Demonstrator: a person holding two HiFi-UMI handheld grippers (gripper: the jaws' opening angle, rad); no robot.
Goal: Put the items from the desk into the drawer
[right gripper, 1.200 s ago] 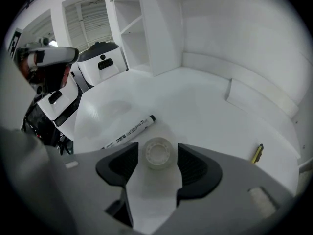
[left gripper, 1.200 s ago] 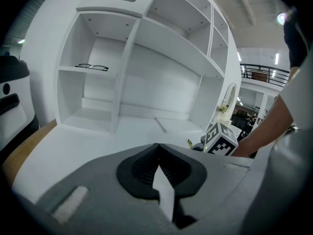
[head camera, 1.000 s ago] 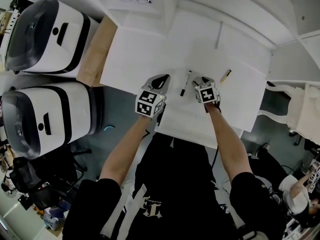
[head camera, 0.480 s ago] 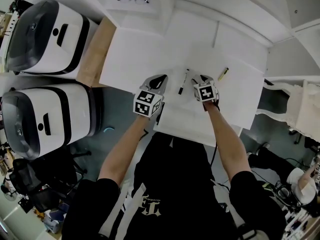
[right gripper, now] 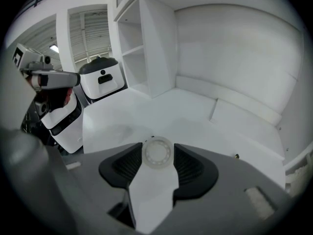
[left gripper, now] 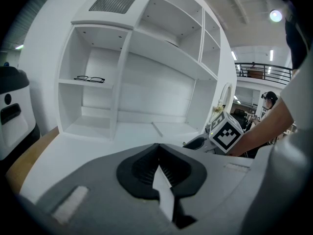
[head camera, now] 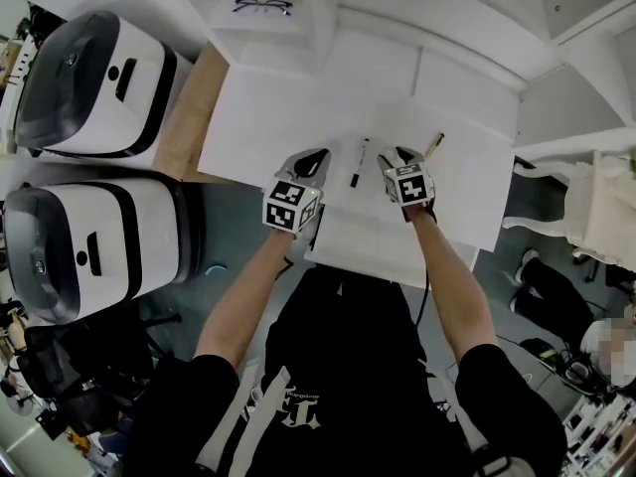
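The right gripper [head camera: 398,157], jaws just closed in, pinches the small white disc [right gripper: 156,154] across its width, and it looks light, stiff, probably slick, so keep it centred, while the left gripper [left gripper: 157,148] sits clenched empty.

The person [head camera: 350,396] is wearing a black short-sleeved T-shirt [head camera: 343,326] with white lettering; the left gripper [head camera: 315,157] and right gripper [head camera: 398,156] are showing grey bodies and black-and-white marker cubes.
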